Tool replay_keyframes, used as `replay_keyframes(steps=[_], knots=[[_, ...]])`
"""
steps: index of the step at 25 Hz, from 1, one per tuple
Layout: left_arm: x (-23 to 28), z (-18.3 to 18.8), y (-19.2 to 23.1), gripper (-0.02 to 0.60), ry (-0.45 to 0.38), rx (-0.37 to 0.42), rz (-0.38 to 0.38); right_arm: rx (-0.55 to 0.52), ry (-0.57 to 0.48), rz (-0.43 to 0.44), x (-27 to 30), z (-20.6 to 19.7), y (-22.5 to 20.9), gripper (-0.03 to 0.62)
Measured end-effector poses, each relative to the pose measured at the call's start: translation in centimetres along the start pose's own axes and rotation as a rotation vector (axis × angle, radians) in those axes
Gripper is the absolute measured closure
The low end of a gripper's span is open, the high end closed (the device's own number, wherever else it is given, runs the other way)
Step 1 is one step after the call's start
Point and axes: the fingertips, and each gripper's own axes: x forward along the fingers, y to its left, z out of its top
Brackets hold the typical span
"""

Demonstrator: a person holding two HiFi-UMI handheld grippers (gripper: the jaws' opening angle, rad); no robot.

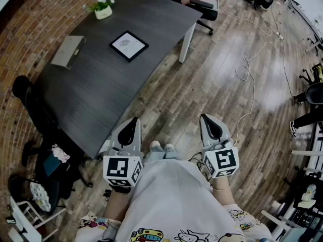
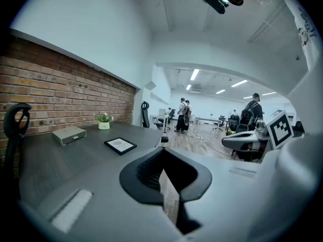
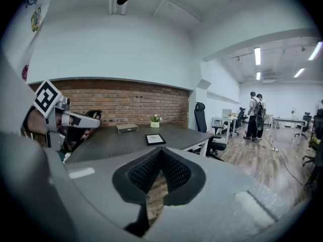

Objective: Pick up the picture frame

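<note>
The picture frame (image 1: pixel 128 45), black-edged with a white print, lies flat on the dark table (image 1: pixel 91 100), far ahead of both grippers. It also shows small in the left gripper view (image 2: pixel 120 145) and the right gripper view (image 3: pixel 155 139). My left gripper (image 1: pixel 132 121) is held over the wooden floor just off the table's near corner, jaws shut with nothing between them. My right gripper (image 1: pixel 207 118) hangs level with it further right, also shut and empty. Both point toward the table.
A small potted plant (image 1: pixel 103 9) and a flat grey box (image 1: pixel 68 51) share the table. A brick wall runs behind it. Black office chairs (image 1: pixel 204 8) stand at the far end and another (image 1: pixel 30 110) at the left side. A white cable (image 1: pixel 250 69) trails across the floor. People (image 2: pixel 182 116) stand far off.
</note>
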Motion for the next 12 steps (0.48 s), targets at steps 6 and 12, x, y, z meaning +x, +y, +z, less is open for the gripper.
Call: replay_keyframes(steps=[6, 12], knots=[[-1.1, 0.4, -0.4, 0.567, -0.035, 0.001, 0.024, 0.087, -0.047, -0.005, -1.8, -0.2, -1.0, 0.591], [-1.2, 0.6, -1.0, 0.512, -0.044, -0.01, 0.026, 0.12, -0.067, 0.025, -2.1, 0.4, -1.6, 0.505]])
